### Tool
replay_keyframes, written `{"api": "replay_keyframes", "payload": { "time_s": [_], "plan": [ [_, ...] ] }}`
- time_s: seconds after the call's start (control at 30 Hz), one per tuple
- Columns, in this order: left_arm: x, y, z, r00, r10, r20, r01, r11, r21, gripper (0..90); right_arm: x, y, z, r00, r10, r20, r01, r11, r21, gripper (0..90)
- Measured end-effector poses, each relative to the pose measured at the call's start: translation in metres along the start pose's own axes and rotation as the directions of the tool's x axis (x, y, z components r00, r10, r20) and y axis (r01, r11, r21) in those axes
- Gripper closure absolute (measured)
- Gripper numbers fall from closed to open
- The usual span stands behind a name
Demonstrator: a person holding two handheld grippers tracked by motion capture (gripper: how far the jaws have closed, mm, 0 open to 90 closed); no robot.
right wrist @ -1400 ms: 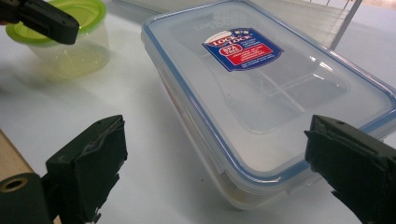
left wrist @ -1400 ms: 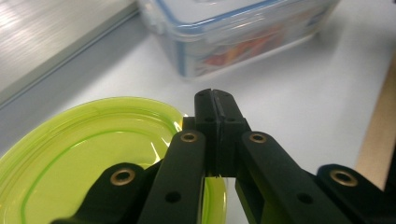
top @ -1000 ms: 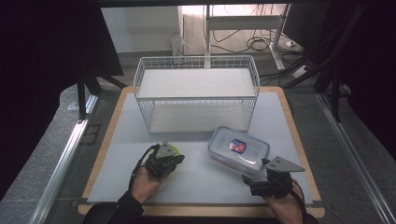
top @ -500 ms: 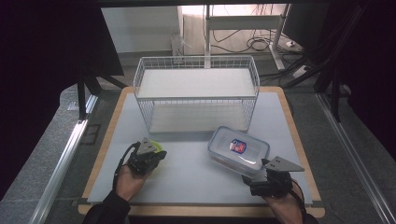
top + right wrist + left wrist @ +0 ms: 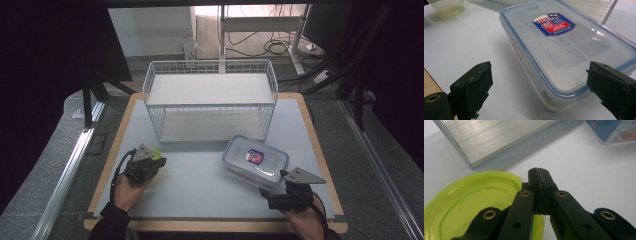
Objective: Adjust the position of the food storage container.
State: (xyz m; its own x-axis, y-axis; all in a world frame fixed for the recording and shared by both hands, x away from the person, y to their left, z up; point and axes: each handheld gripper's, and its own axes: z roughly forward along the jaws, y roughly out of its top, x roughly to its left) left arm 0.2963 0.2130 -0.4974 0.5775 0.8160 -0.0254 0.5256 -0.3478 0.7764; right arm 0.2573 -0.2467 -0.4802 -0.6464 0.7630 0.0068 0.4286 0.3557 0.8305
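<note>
Centrally, the wire basket (image 5: 210, 102) stands at the worktop (image 5: 200, 175) rear. The lidded container (image 5: 255, 161) lies just ahead of the right gripper (image 5: 539, 92), jaws apart. The left gripper (image 5: 539, 173), jaws together, sits over the green bowl (image 5: 469, 202).

Green lid (image 5: 474, 202) – partly behind closed jaws (near edge cut off)
</note>
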Motion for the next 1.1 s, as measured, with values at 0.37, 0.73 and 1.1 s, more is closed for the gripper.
{"api": "replay_keyframes", "payload": {
  "time_s": [0.37,0.73,1.1],
  "plan": [
    [-0.018,0.013,0.003,0.9994,0.024,0.023,-0.023,0.9986,-0.048,80.4,-0.011,0.004,-0.006,0.9987,0.045,0.025,-0.045,0.999,0.013,22.1],
    [-0.056,0.046,0.045,0.9852,0.118,0.125,-0.116,0.9931,-0.017,82.7,-0.042,0.012,-0.02,0.9908,0.073,0.114,-0.08,0.995,0.057,69.5],
    [-0.071,0.081,0.111,0.9747,0.114,0.192,-0.113,0.9935,-0.015,84.4,-0.081,0.009,0.002,0.9713,0.135,0.196,-0.164,0.976,0.145,89.1]
  ]
}}
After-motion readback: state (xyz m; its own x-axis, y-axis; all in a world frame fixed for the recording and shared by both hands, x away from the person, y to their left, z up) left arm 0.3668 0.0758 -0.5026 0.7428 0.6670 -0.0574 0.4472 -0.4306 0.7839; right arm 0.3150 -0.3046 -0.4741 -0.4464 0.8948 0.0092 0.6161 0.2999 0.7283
